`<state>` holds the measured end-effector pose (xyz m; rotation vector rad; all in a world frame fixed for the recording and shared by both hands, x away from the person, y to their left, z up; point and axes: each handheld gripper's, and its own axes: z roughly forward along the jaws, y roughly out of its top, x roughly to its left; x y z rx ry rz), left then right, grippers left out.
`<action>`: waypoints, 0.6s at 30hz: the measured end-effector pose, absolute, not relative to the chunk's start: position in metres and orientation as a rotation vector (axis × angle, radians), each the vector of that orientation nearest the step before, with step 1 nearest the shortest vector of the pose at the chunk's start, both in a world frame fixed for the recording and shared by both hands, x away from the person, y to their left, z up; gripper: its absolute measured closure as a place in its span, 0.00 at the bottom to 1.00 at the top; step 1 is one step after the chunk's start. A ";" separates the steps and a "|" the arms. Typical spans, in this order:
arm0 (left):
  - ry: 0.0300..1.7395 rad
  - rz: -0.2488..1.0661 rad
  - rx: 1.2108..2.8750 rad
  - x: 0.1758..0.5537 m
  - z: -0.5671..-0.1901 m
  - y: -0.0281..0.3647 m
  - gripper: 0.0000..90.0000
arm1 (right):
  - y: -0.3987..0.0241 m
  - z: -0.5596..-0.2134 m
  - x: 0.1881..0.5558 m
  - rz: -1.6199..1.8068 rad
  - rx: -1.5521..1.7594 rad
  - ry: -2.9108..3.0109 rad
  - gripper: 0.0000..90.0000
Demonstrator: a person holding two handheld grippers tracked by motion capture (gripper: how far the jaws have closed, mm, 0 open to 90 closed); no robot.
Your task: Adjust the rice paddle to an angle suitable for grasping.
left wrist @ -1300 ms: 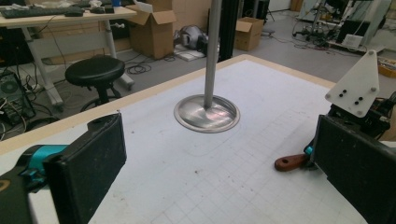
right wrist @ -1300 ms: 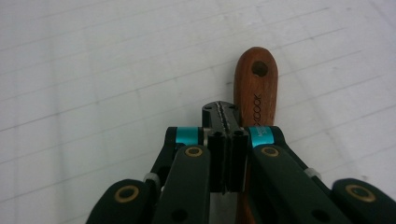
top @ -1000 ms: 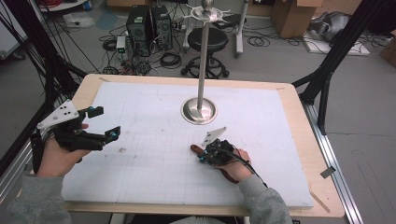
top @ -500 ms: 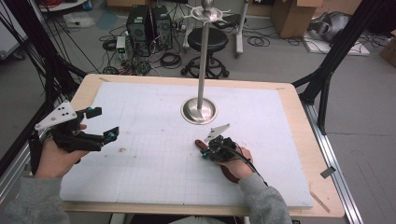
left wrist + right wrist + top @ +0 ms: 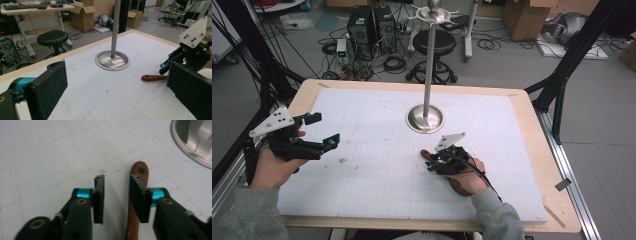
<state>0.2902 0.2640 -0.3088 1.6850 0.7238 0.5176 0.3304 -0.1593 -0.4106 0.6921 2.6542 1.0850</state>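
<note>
While the white gridded table (image 5: 377, 200) lies wide around the work, I note the steel stand (image 5: 428, 65) with its round base (image 5: 425, 119) just beyond my right gripper (image 5: 432, 161). My left gripper (image 5: 323, 131) hovers well apart at the table's left side, jaws spread wide, holding nothing.

The right gripper's jaws have just been opening; they stand parted, nothing clamped between them. The wooden handle (image 5: 136, 202) lies flat on the table, half beneath the right-hand jaw rather than in the gap.

Risks, as I judge them: closing now would pinch the handle off-centre or shove it sideways. Pushing forward could knock it against the base. What lies at its far end is hidden from me, so its balance is unknown.
</note>
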 end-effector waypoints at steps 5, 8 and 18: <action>0.715 0.508 1.688 0.294 -0.309 0.261 0.04 | -0.162 -0.408 0.328 1.080 0.745 2.613 0.36; 0.707 0.502 1.693 0.297 -0.309 0.256 0.04 | -0.167 -0.405 0.328 1.065 0.799 2.569 0.23; 0.690 0.479 1.703 0.305 -0.310 0.248 0.04 | -0.178 -0.404 0.324 1.039 0.861 2.568 0.09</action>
